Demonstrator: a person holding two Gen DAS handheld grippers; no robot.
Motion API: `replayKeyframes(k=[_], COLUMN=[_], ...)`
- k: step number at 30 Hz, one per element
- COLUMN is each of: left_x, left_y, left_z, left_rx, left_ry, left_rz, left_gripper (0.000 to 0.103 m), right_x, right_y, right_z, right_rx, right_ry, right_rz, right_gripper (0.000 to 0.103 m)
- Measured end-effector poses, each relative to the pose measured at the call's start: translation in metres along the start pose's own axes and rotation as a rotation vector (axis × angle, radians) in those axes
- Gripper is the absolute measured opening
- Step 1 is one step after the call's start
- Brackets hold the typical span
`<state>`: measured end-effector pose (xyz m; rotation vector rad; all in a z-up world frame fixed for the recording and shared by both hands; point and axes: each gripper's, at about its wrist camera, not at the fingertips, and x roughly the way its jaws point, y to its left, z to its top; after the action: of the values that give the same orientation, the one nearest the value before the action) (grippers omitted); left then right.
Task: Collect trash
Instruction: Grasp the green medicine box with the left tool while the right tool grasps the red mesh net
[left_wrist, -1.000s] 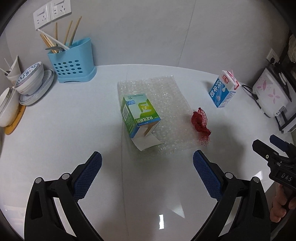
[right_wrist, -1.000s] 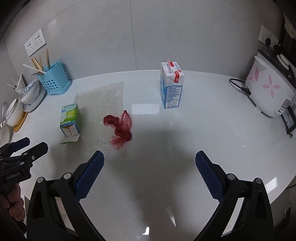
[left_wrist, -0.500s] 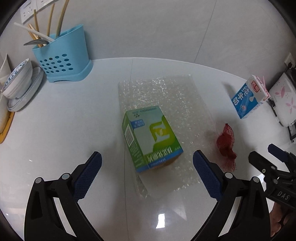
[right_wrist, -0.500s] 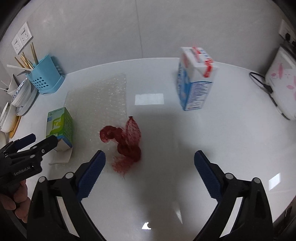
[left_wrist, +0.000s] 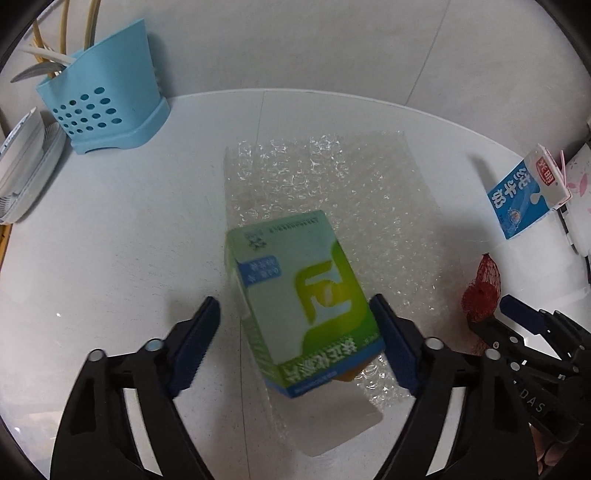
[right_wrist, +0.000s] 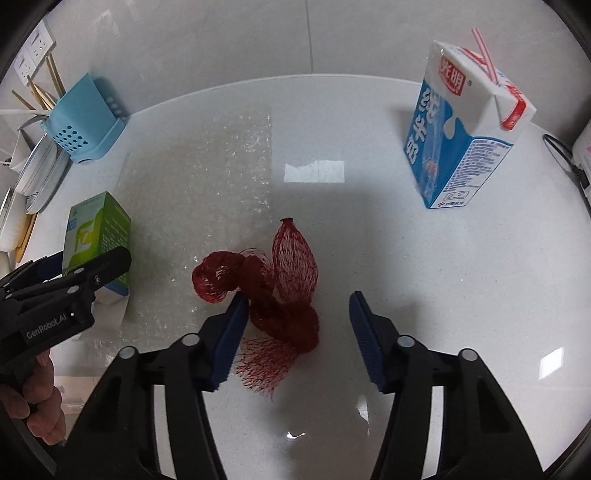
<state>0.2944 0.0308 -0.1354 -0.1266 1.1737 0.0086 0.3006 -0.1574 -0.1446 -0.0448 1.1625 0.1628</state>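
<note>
1. We see a shiny white countertop (right_wrist: 424, 280) with bright patches of light on it.
2. Behind it stands a pale grey tiled wall (left_wrist: 295, 44) with thin lines between the tiles.
3. A white wall socket plate (right_wrist: 35, 55) sits on the wall at the far left.
4. A light blue plastic holder with round holes (left_wrist: 107, 107) stands by the wall, with sticks in it.
5. White stacked dishes (left_wrist: 22, 170) sit beside the holder.

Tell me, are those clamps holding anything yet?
Not yet. The left gripper is closing around the green cardboard carton's sides, the right gripper around the crumpled red mesh net.
</note>
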Motion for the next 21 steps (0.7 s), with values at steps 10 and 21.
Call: replayKeyframes(k=[10,21], left_x=[-0.013,-0.045], left_y=[0.003,0.000], left_z=[0.001,-0.016], left_rx=[0.006,0.020], left_ry=[-0.032,-0.072], left_rz=[-0.004,-0.003], left_gripper=[0.047,0.046], right_x=[-0.007,-0.047], right_y=[-0.005,-0.016], right_z=[-0.001,-0.014], right_rx=[0.023,0.034], right_ry=[-0.017,-0.082], right_rz=[-0.002,-0.005], right_gripper=[0.024,0.023])
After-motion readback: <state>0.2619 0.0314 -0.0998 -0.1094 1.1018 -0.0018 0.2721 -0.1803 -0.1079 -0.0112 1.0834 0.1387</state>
